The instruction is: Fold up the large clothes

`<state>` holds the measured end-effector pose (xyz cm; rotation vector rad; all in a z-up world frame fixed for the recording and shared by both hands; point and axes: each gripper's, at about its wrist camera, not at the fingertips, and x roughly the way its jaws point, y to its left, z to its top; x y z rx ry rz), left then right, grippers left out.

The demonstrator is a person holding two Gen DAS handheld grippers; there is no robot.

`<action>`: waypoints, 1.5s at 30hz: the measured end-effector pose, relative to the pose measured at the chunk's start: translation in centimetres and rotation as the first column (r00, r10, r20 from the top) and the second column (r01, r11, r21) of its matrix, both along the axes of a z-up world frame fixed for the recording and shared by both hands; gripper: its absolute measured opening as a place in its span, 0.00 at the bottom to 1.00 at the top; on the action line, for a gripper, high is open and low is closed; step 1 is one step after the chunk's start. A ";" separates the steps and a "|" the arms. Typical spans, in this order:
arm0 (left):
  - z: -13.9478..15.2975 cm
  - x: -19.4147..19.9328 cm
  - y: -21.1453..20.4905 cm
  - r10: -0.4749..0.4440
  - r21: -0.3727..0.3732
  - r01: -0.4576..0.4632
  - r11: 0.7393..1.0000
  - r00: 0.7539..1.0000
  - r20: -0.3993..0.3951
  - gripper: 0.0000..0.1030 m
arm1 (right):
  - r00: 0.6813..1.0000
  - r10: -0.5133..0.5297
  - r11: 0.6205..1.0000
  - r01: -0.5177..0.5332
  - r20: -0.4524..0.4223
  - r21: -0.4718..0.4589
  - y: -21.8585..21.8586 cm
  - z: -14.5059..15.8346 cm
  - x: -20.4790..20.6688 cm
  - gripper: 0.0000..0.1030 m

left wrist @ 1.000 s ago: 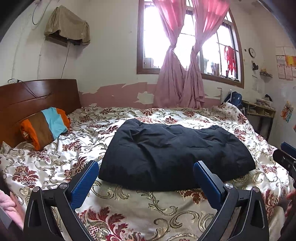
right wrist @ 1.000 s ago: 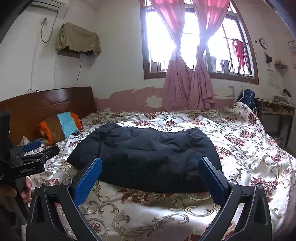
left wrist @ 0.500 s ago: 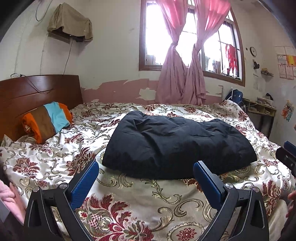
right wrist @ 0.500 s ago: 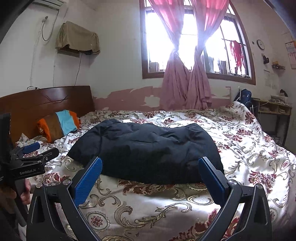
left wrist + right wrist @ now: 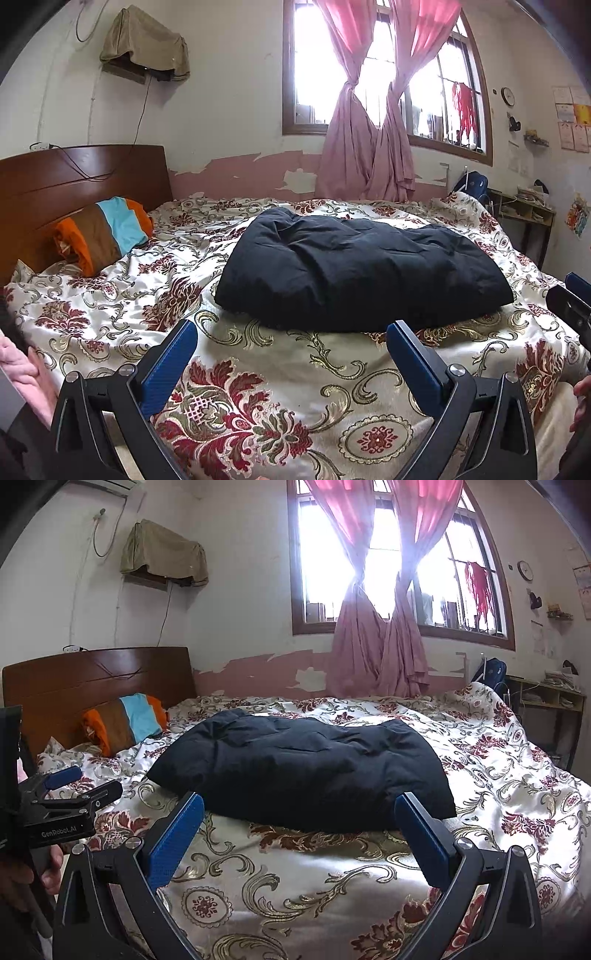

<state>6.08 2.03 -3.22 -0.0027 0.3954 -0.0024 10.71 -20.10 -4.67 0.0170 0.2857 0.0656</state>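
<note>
A dark navy padded garment (image 5: pixel 354 269) lies folded into a thick bundle in the middle of the bed; it also shows in the right wrist view (image 5: pixel 306 768). My left gripper (image 5: pixel 291 328) is open and empty, held above the near part of the bed, short of the garment's front edge. My right gripper (image 5: pixel 301 805) is open and empty, also short of the garment's front edge. The left gripper shows at the left edge of the right wrist view (image 5: pixel 74 786), and the right gripper at the right edge of the left wrist view (image 5: pixel 572 302).
The bed carries a floral satin cover (image 5: pixel 280 398). A striped orange, brown and blue pillow (image 5: pixel 103 232) leans at the wooden headboard (image 5: pixel 74 181) on the left. Pink curtains (image 5: pixel 369 140) hang at the window behind. A desk (image 5: pixel 524 214) stands at the right.
Both grippers have drawn back and dropped a little from the garment, so more of the bed cover shows in front. The garment has not moved. Both grippers stay open.
</note>
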 end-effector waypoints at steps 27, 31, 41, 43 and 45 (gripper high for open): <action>-1.4 -1.5 -0.6 0.010 -0.005 -0.010 1.000 1.000 -0.029 1.00 | 0.999 -0.002 1.000 0.003 -0.050 0.013 -1.3 -1.4 -0.8 0.98; -1.5 -1.6 -0.7 0.011 -0.005 -0.011 1.000 0.999 -0.033 1.00 | 0.998 0.000 1.000 0.001 -0.063 0.017 -1.4 -1.6 -0.6 0.98; -1.5 -1.5 -0.6 0.012 -0.005 -0.013 1.000 0.999 -0.036 1.00 | 0.998 0.001 1.000 0.001 -0.066 0.019 -1.3 -2.0 -0.5 0.98; -1.5 -1.5 -0.6 0.012 -0.005 -0.012 1.000 0.999 -0.036 1.00 | 0.998 0.001 1.000 0.001 -0.066 0.020 -1.3 -2.0 -0.5 0.98; -1.5 -1.5 -0.6 0.013 -0.005 -0.013 1.000 0.999 -0.036 1.00 | 0.998 0.002 1.000 -0.001 -0.066 0.020 -1.3 -2.0 -0.5 0.98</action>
